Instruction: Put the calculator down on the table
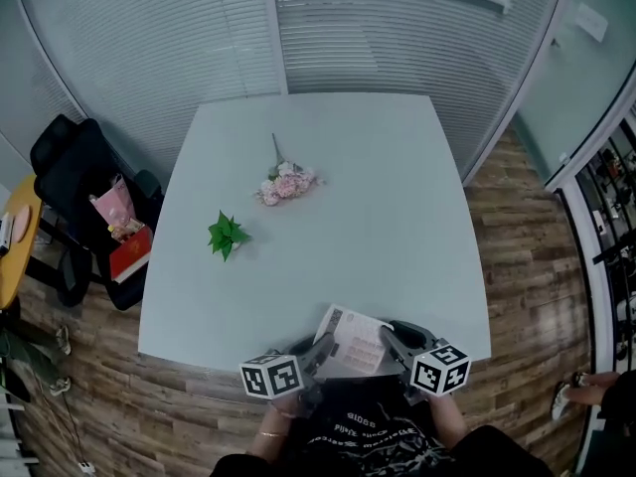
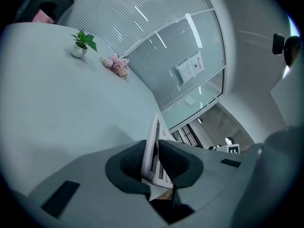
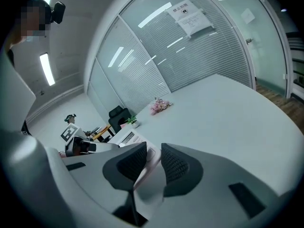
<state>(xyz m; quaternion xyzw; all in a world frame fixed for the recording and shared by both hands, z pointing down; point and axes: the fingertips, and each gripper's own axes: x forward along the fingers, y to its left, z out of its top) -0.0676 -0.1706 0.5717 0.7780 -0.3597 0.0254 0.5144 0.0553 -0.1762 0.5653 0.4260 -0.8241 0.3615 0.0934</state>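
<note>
At the table's (image 1: pixel 378 217) 6 o'clock edge in head view, held the calculator (image 1: pixel 356 344) between left gripper (image 1: pixel 323 348) and right gripper (image 1: pixel 390 341). In left gripper view, clamped its edge. In right gripper view, clamped its other side. Probably mid-carry; needed lowering flat, then release.

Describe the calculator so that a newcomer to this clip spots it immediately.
Find the pale table; at its near edge are the left gripper and right gripper. The calculator is the flat white keyed slab gripped between them, unlike the pink flower bunch and green plant farther up the table.
</note>
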